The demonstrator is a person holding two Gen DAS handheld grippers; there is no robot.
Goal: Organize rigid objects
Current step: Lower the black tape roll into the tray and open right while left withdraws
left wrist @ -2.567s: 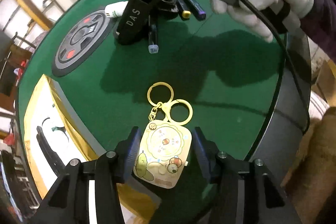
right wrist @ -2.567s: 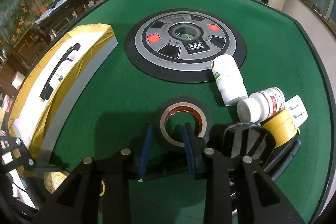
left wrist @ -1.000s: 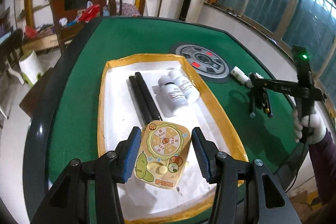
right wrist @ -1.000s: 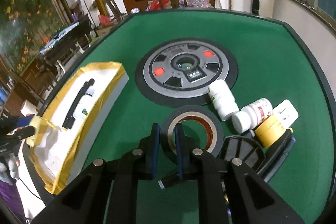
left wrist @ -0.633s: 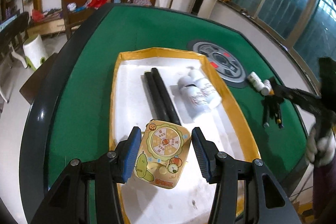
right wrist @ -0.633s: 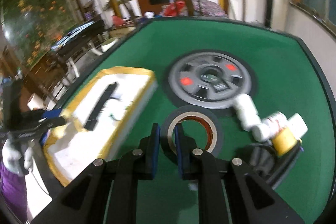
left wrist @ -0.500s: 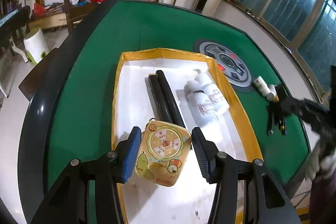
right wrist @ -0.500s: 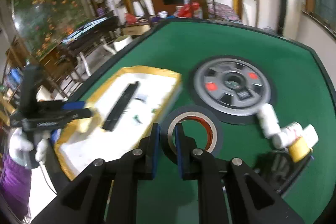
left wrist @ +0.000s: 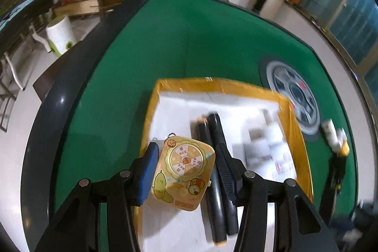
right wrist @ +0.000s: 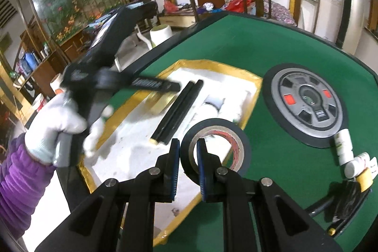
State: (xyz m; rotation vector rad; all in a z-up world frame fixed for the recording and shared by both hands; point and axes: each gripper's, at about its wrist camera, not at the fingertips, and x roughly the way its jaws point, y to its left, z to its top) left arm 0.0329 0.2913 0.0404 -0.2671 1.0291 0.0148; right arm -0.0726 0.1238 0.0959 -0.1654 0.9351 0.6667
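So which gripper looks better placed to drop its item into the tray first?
Probably the left gripper: its yellow keychain hangs over the tray. The right gripper, shut on the tape roll, is just reaching the tray's edge.

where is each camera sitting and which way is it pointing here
Left wrist: on the left gripper, looking steeply down along its fingers at the yellow keychain card held over the yellow-rimmed tray; only its own black fingers show.
Right wrist: on the right gripper, looking down across the green table, clamped on the black tape roll; the gloved left hand shows.
Shared: tray, two black rods, round centre disc.
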